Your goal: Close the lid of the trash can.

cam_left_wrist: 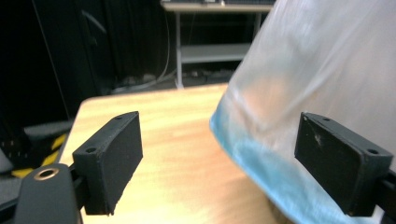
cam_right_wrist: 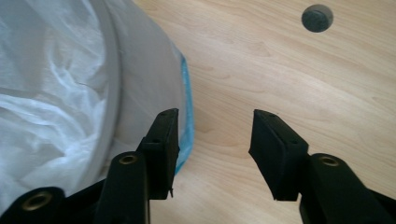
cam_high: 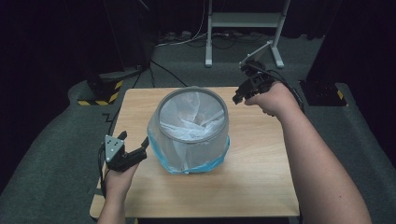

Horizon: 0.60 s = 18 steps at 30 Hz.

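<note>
A round bin stands upright near the middle of the wooden table, somewhat toward the far edge. It is lined with a thin translucent white bag that drapes over the grey rim and hangs down the outside wall; the bag's hem, a blue band, lies gathered around the foot of the bin on the table. The film is creased and crumpled inside the opening. Judged from its look, the bag is very light, limp and slippery, liable to tear or slide off the rim if pulled hard; the bin itself seems stiff, light and easily tipped or pushed across the smooth laminate. The best hold on the bag would be a pinch of the loose skirt or the blue hem, on opposite sides of the bin. The left gripper sits low near the table's left edge, close to the near-left side of the bin, its jaws wide apart and nothing pinched; in the left gripper view the bag skirt lies just behind the right pad. The right gripper is raised at the far-right side of the rim, jaws parted about halfway and holding nothing, with bare table between them. A small dark round plug is set in the tabletop.
</note>
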Each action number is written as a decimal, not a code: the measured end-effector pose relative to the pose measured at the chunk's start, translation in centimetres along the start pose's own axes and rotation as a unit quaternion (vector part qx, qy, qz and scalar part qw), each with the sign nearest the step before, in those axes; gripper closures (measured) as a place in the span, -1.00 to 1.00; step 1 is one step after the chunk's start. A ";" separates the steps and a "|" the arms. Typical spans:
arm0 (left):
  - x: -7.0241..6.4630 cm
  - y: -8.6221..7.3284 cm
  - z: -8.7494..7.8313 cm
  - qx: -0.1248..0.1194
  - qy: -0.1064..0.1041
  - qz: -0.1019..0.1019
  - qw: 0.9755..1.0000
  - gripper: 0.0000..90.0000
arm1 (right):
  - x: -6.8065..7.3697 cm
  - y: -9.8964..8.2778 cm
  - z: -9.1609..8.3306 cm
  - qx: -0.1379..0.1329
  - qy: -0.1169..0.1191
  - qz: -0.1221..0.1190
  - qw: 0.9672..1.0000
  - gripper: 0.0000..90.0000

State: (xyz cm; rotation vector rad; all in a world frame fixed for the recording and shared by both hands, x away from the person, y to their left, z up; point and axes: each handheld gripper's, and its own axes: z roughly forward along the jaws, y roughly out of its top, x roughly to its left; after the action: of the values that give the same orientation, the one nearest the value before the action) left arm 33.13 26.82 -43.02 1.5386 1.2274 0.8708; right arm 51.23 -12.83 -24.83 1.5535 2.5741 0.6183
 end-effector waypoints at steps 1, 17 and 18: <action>0.1 -0.3 0.1 0.013 -0.004 -0.005 1.000 -0.66 | -0.1 -0.3 0.2 -0.004 -0.002 -0.002 1.000 0.12; 0.3 -6.3 1.9 0.153 -0.020 -0.019 0.988 -0.66 | -3.3 -7.4 6.6 -0.077 -0.049 -0.030 0.995 -0.11; 0.2 -6.7 2.0 0.160 -0.020 -0.020 0.987 -0.66 | -3.5 -8.0 7.1 -0.084 -0.053 -0.033 0.995 -0.13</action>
State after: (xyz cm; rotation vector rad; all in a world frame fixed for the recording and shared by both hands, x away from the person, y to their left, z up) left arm 33.09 26.85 -50.01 1.7672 1.4144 0.6356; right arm 48.10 -16.97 -34.81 1.4046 2.4168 0.7041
